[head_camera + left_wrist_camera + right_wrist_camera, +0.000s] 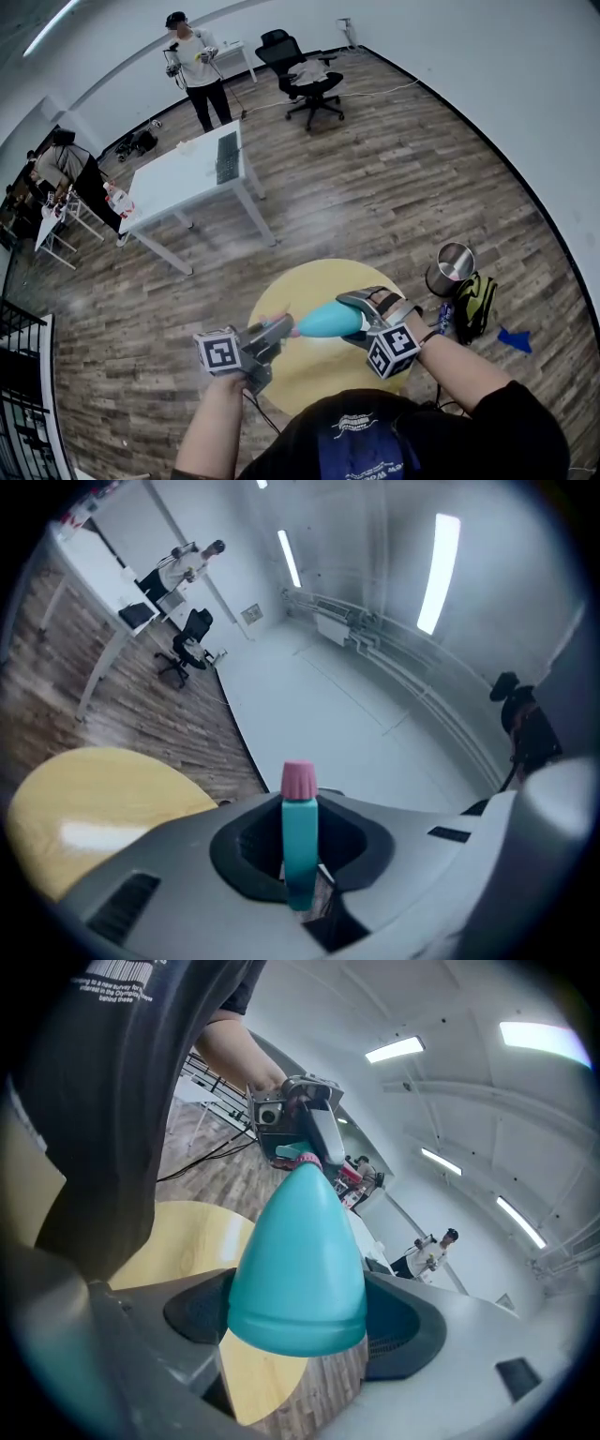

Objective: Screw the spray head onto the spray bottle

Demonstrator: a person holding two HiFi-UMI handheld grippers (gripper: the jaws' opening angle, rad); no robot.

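A shiny metal cup stands just past the right edge of the round table. A yellow-green bag lies right beside the cup, and a small blue scrap lies on the floor near the bag. Further off are a white table with a black keyboard on it and a black chair on wheels. A person stands by the far wall. More people are at the left edge of the room. In the right gripper view the bottle fills the middle and hides part of the other claw behind it.

The round table is yellow. The floor is made of wood planks, the walls are white, and long lights shine on the ceiling.

Both hands are held over the near part of the yellow table, and the two claws point at each other. The left claw is clenched on the spray head, a thin blue-green piece with a pink end that sticks out past the pads. The right claw is grasping the wide bottom of the blue-green bottle. The bottle lies on its side in the air, with its thin end pointing at the left claw. The pink end sits right at the bottle's thin end. I cannot tell if the two touch.
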